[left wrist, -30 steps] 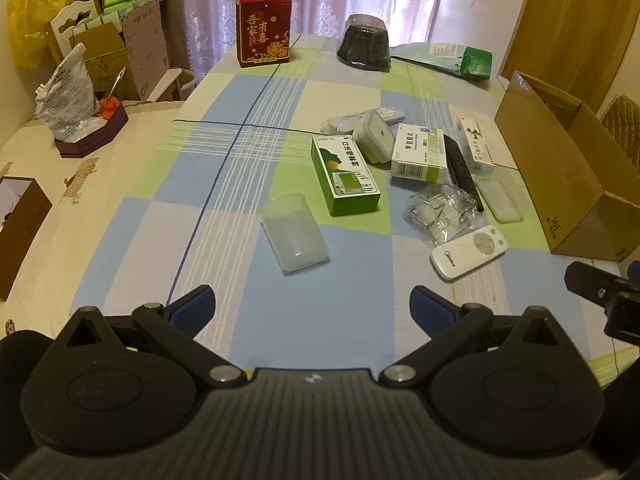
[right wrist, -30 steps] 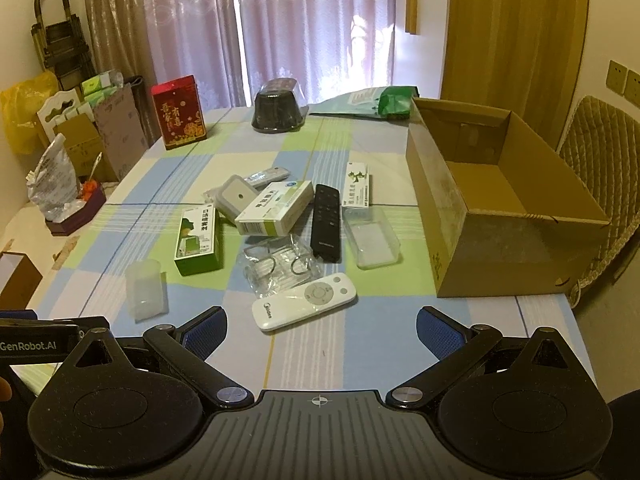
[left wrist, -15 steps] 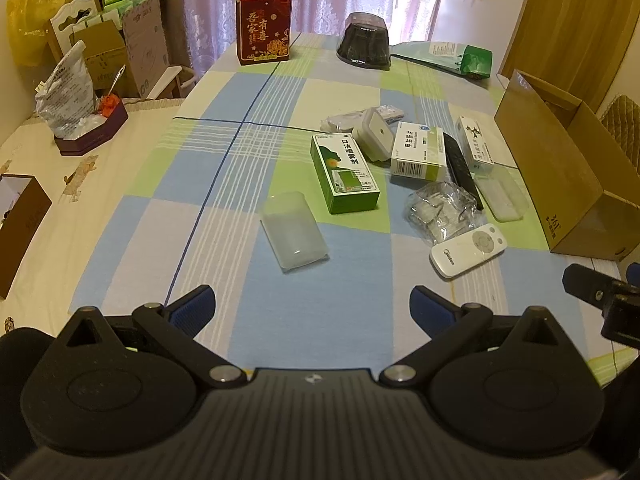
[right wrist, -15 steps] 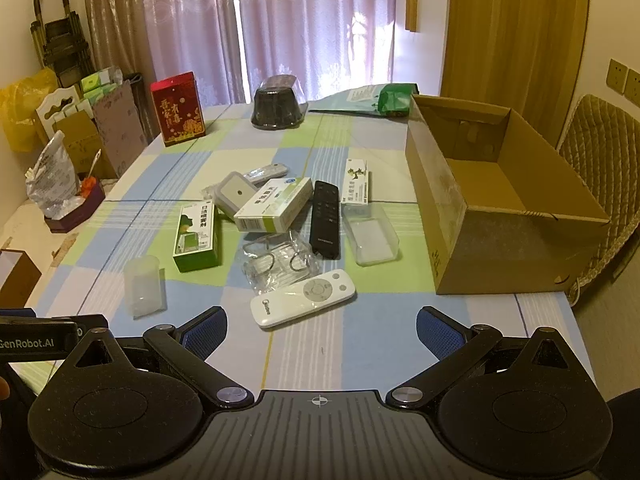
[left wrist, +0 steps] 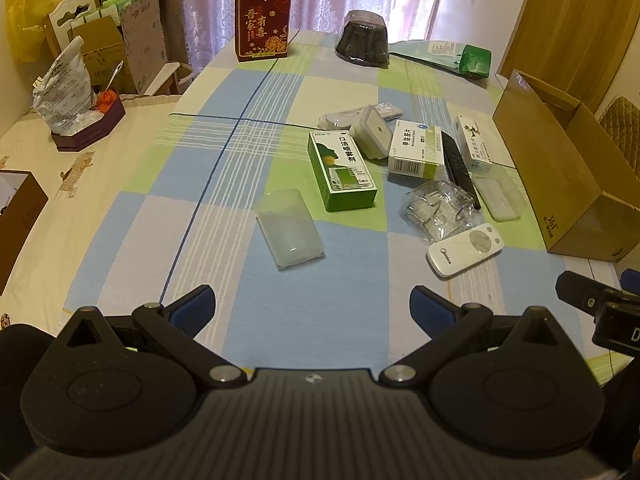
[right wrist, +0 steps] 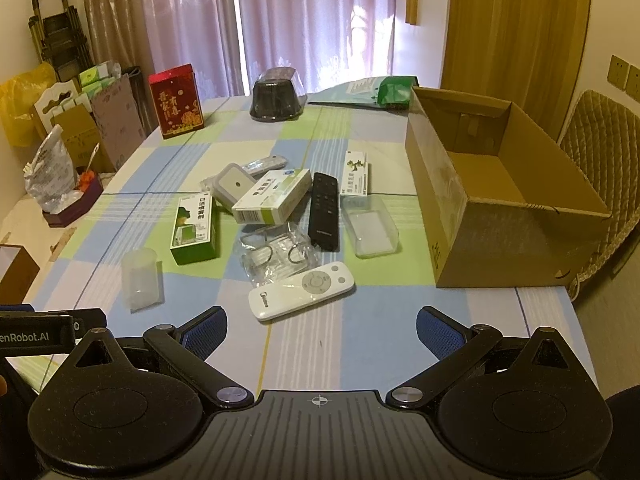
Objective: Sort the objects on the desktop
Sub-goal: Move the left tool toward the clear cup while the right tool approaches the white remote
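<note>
Left gripper and right gripper both spread wide and empty, bare checked tablecloth near, white remote beyond, cardboard box at right edge.

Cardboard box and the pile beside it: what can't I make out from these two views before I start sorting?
- Box floor: near part hidden by its front wall in the right wrist view; left wrist view shows only the outside.
- Clear bag contents: two rings show, the rest lost in glare.
- Silver item behind the white case: partly covered, kind unclear.
- Black remote: partly covered by the bag in the left wrist view.
- Small print on the medicine boxes: too small.
</note>
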{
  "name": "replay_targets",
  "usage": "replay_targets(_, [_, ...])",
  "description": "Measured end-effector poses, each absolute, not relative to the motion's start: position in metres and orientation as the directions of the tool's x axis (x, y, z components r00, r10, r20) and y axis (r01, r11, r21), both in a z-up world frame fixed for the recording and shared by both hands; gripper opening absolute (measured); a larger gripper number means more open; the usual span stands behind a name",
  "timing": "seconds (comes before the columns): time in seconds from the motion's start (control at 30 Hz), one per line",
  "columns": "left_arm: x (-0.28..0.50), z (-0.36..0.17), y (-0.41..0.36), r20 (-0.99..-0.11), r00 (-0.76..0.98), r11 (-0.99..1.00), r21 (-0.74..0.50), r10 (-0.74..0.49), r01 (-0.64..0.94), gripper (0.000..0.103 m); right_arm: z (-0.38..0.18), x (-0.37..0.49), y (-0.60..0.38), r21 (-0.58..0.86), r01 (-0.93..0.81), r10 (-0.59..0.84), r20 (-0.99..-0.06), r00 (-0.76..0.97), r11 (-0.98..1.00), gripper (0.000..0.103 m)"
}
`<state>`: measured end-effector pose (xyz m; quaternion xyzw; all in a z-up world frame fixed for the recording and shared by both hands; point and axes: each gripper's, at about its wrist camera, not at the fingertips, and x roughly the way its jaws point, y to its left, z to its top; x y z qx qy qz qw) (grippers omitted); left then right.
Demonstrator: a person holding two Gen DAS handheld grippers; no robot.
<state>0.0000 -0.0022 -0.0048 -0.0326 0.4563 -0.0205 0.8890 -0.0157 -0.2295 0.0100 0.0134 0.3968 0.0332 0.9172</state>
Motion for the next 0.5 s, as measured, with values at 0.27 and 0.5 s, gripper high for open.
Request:
replay_targets(0.27, [0.0014, -0.0061, -0.0027, -0.814, 0.577, 0.997, -0.075, -0.066, 0.007, 0.102, 0.0072, -0.0144, -0.2305, 0.054, -0.046, 0.071, -0.736, 0.673, 0.997, 0.103])
replay_targets(0.5, [0.0018, -0.0068, -0.0023, -0.817, 0.573, 0.997, -0.077, -0.066, 0.005, 0.102, 0.0035, -0.0134, -0.2319, 0.053, -0.042, 0.067, -0.747, 0.662, 0.998, 0.103])
